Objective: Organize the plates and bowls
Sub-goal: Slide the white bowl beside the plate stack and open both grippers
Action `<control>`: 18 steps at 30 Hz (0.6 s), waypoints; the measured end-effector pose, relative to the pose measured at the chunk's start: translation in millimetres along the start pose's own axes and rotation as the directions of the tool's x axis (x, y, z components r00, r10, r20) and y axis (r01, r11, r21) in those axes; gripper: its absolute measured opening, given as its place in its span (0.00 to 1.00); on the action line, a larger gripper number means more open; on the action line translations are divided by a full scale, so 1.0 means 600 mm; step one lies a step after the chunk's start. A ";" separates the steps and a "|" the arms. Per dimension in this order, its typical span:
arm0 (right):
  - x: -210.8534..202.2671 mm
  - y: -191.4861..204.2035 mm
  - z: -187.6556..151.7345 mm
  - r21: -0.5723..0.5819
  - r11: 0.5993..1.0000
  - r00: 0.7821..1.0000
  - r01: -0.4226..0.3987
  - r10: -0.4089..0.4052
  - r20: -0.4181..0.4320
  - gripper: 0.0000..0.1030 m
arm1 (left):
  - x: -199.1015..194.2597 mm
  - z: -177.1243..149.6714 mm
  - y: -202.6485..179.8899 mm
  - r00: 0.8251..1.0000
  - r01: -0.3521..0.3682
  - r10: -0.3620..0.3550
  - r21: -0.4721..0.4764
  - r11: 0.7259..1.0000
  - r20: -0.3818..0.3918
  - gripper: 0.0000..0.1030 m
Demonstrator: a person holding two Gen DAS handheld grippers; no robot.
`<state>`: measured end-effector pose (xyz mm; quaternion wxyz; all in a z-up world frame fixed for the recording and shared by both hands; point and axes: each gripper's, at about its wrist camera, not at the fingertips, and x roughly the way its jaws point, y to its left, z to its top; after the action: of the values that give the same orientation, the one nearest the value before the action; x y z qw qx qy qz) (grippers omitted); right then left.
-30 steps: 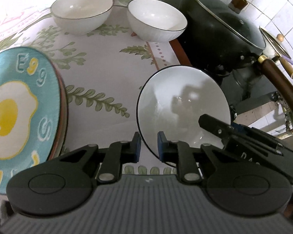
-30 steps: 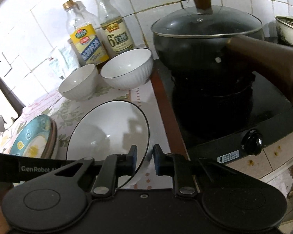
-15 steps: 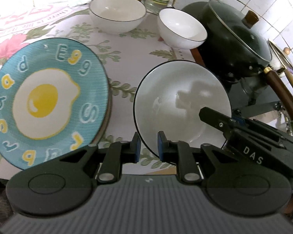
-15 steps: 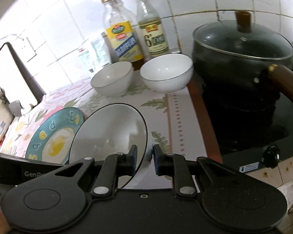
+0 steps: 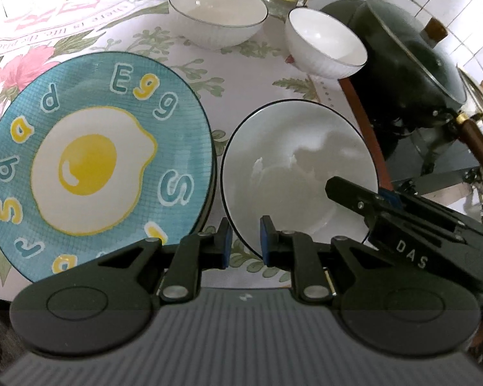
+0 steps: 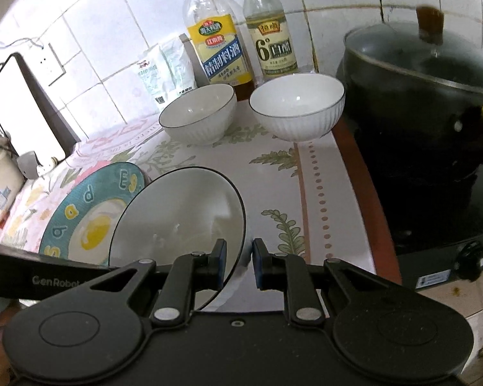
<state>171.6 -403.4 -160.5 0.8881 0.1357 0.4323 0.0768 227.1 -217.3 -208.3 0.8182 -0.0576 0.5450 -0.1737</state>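
A white plate with a dark rim [image 5: 299, 173] is held off the flowered cloth between both grippers. My left gripper [image 5: 245, 241] is shut on its near-left rim. My right gripper [image 6: 238, 263] is shut on its right rim, and the plate [image 6: 180, 225] tilts up to its left. The right gripper also shows in the left wrist view [image 5: 354, 193] on the plate's right edge. A blue egg plate [image 5: 93, 167] tops a stack just left of the white plate; it also shows in the right wrist view [image 6: 87, 218]. Two white bowls [image 5: 217, 16] [image 5: 325, 45] stand at the back.
A black lidded pot [image 6: 428, 96] sits on a stove [image 6: 441, 225] at the right, its brown handle [image 5: 479, 151] pointing forward. Two bottles [image 6: 215, 41] [image 6: 270, 32] and a white packet [image 6: 159, 70] stand against the tiled wall. A white appliance [image 6: 0, 180] is at far left.
Both grippers have carried the white plate back and to the left, away from the stove. The egg plate stack now shows fully beside it.
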 end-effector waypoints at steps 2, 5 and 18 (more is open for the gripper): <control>0.007 -0.004 -0.004 0.014 1.000 1.000 -0.006 0.006 -0.001 0.20 | 0.010 -0.001 0.002 1.000 0.003 -0.004 -0.007 1.000 -0.019 0.16; 0.008 -0.002 -0.009 0.001 1.000 1.000 0.009 -0.009 0.002 0.20 | 0.014 -0.002 0.001 1.000 0.006 -0.006 -0.005 1.000 -0.016 0.16; -0.028 0.029 0.006 -0.026 0.998 0.998 0.056 -0.055 0.029 0.48 | -0.004 0.002 -0.009 0.999 -0.011 0.012 0.042 0.999 -0.035 0.27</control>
<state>164.0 -391.9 -140.4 0.8978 0.1127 0.4221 0.0560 225.8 -221.6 -204.0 0.8106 -0.0342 0.5557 -0.1814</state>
